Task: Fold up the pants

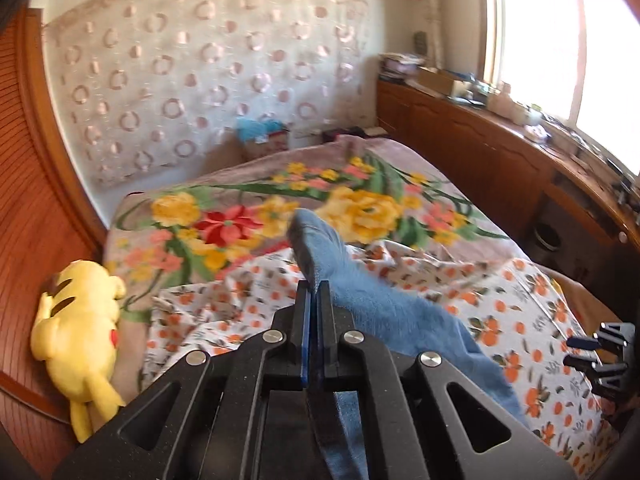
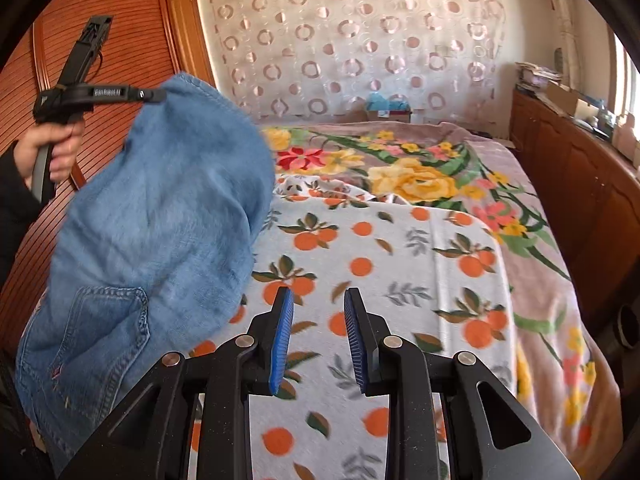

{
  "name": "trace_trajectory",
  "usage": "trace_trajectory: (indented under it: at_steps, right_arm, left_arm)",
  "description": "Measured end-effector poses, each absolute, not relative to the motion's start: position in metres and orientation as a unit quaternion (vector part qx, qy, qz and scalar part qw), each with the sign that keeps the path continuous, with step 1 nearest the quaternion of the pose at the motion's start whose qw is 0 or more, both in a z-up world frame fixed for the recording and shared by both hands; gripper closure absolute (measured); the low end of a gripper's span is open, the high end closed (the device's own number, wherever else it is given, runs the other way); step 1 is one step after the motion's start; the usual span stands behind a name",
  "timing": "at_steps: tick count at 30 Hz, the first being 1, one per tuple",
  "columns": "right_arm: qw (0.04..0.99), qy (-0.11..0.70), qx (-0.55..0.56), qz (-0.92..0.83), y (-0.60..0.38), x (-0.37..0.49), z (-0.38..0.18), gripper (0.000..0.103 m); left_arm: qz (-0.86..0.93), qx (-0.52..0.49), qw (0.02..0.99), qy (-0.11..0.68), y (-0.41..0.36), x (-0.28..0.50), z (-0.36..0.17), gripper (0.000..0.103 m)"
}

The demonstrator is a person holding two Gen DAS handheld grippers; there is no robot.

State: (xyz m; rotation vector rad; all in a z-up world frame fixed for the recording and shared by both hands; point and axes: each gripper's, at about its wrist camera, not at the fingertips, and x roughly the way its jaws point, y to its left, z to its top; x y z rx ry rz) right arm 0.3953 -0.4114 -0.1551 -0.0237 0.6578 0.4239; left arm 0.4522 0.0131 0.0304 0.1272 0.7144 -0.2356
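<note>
Bed, orange-print sheet (image 2: 400,248). My left gripper (image 1: 314,296) pinches jeans (image 2: 160,200), lifted; right gripper (image 2: 318,336) half open, empty. Next: grab hanging edge, I think.

The pants (image 2: 152,216) hang up over the bed's (image 2: 560,264) left side. A small sheet (image 2: 400,248) lies on the bed w/ a big blanket (image 2: 420,160) behind it. A toy (image 1: 80,312) lies at the bed's left edge.

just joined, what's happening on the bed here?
A person is folding blue denim pants on a bed covered by an orange-print sheet. The left tongs are shut on a pants edge, lifting it clear of the sheet. The right tongs hover open and empty over the sheet. A yellow plush toy lies at the bed's edge.
</note>
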Motion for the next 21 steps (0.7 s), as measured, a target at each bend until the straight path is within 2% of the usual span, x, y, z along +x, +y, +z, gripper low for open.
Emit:
trace_trajectory:
  at_steps: [5,13,14,16,18,21]
  right_arm:
    - [0.918,0.333,-0.025,0.215,-0.406,0.408,-0.16,0.076]
    - [0.912,0.343,-0.038,0.22,-0.395,0.422,-0.151,0.076]
    - [0.911,0.343,-0.04,0.224,-0.392,0.427,-0.149,0.076]
    - [0.91,0.343,-0.042,0.229,-0.385,0.44,-0.146,0.076]
    - [0.908,0.342,-0.042,0.24,-0.375,0.454,-0.143,0.076]
    - [0.905,0.337,-0.042,0.254,-0.354,0.48,-0.138,0.076]
  left_arm:
    - [-0.07,0.049,0.928,0.362,0.056,0.472,0.004,0.1]
    - [-0.069,0.03,0.905,0.419,0.071,0.477,-0.064,0.099]
    - [-0.07,0.028,0.903,0.422,0.07,0.475,-0.067,0.094]
    - [-0.077,0.022,0.9,0.428,0.069,0.466,-0.072,0.091]
    - [-0.083,0.02,0.9,0.428,0.071,0.455,-0.073,0.079]
    - [-0.1,0.017,0.898,0.428,0.067,0.432,-0.075,0.066]
